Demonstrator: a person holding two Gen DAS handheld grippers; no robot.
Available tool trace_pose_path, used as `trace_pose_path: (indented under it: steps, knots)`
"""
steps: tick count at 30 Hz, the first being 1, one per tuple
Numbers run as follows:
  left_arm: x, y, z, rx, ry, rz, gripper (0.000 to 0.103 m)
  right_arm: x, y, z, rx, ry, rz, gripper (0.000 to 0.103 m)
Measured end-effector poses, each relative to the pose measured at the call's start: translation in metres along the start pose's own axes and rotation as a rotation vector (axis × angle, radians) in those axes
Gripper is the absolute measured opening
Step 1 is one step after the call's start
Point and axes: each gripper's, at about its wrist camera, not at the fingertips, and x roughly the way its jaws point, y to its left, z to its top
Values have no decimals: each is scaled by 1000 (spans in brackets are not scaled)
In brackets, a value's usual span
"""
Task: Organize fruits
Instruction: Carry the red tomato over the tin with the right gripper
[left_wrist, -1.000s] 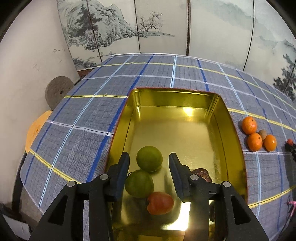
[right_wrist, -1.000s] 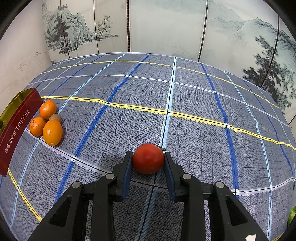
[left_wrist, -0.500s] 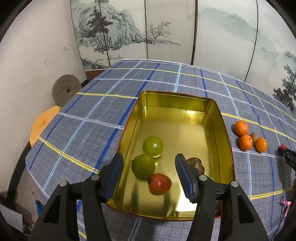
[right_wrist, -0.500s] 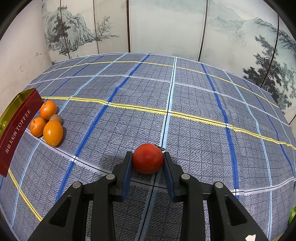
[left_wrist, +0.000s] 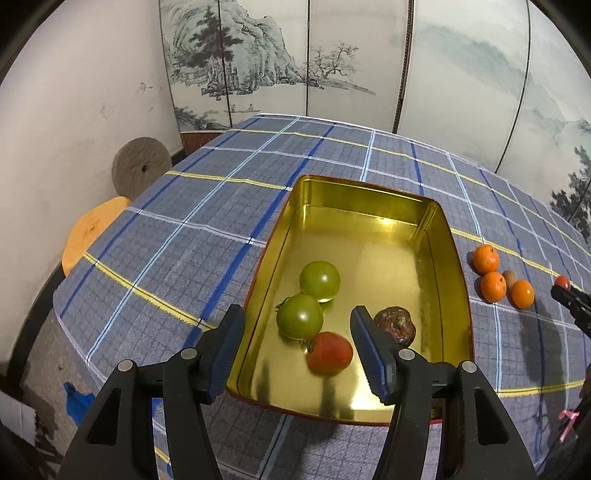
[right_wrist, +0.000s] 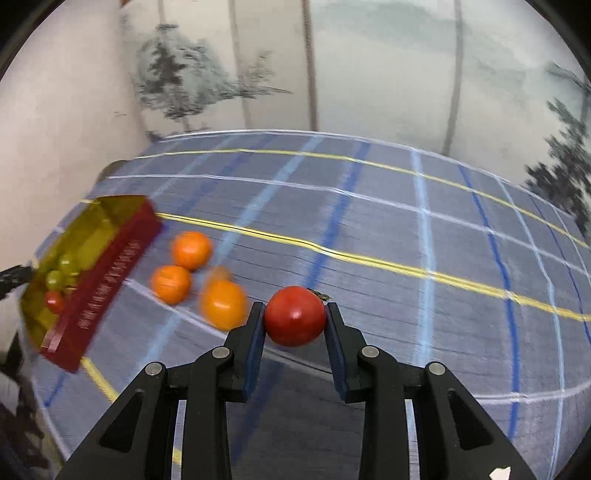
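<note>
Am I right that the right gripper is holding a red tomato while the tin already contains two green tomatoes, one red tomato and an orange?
Not quite: the fourth item in the tin is a dark brown fruit, not an orange, as the left wrist view shows. The right gripper does hold a red tomato.

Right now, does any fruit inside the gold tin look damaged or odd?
Yes. In the gold tin, one dark brown, wrinkled fruit lies near the right wall. It looks shrivelled or spoiled beside the smooth two green tomatoes and the red tomato.
</note>
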Motion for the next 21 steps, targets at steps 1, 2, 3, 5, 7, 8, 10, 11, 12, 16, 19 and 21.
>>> trace_pose_path:
  steps: [1, 2, 3, 5, 7, 8, 10, 11, 12, 16, 19, 21]
  knots:
    - [0, 1, -1, 0, 1, -2, 60, 0, 8, 3, -12, -1, 17, 29]
    - [0, 1, -1, 1, 1, -2, 60, -1, 18, 5, -27, 0, 38, 29]
    - [0, 2, -2, 0, 1, 2, 60, -1, 30, 8, -45, -2, 65, 29]
    - [-3, 4, -4, -3, -3, 4, 60, -2, 49, 12, -73, -1, 107, 29]
    - [-4, 6, -6, -10, -2, 9, 60, -1, 69, 15, -100, 0, 147, 29]
    - [-5, 7, -7, -13, 0, 11, 60, -1, 78, 16, -115, 1, 163, 29]
    - [-8, 10, -9, -19, -3, 20, 60, 0, 96, 18, -147, 2, 192, 29]
    - [-10, 11, -9, -22, -5, 28, 60, 1, 104, 18, -159, 2, 203, 29]
    - [-11, 13, -10, -28, -10, 33, 60, 1, 114, 19, -174, 2, 219, 29]
    - [-14, 20, -12, -48, -12, 44, 60, 3, 145, 19, -222, 5, 270, 29]
    - [-14, 26, -14, -60, -8, 56, 60, 6, 165, 18, -259, 17, 302, 29]
    - [-13, 31, -15, -69, -3, 62, 60, 5, 178, 17, -284, 20, 316, 29]
